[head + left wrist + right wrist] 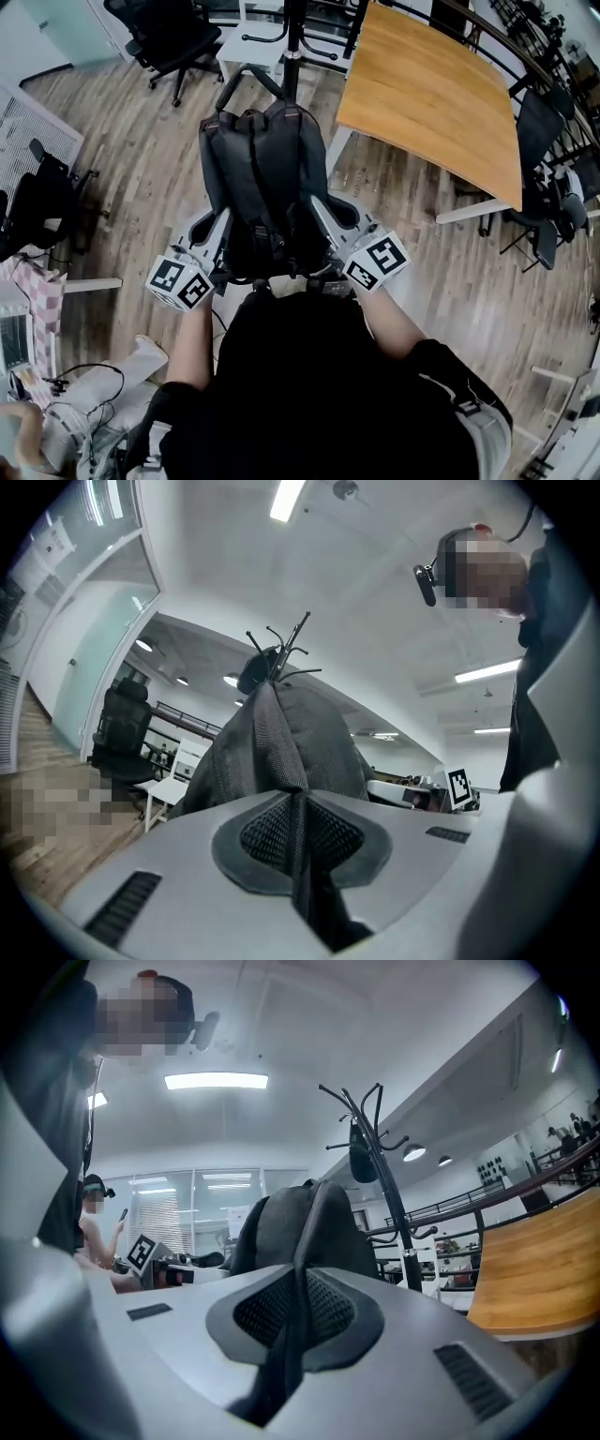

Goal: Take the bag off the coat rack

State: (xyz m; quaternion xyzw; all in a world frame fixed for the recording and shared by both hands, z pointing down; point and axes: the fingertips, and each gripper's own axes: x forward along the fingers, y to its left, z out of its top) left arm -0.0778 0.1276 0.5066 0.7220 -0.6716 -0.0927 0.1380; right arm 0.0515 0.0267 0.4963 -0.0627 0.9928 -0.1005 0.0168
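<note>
A black backpack [262, 178] hangs upright in front of the coat rack's black pole [293, 42]. Its top handle loop [246, 80] lies close to the pole. My left gripper [225, 230] is shut on the bag's left side, and my right gripper [321, 214] is shut on its right side. In the left gripper view the jaws [298, 803] pinch a fold of the bag's mesh fabric [281, 742], which rises toward the rack's hooks [281, 644]. In the right gripper view the jaws [302, 1283] pinch a dark fold of the bag [305, 1227]. The rack [375, 1147] stands behind it to the right.
A wooden table [441, 94] stands just right of the rack, with black chairs [553, 187] beyond it. A black office chair [169, 37] and a white chair [248, 52] stand behind the rack. Cables and clutter [56, 394] lie on the floor at the lower left. A person [94, 1232] stands far off.
</note>
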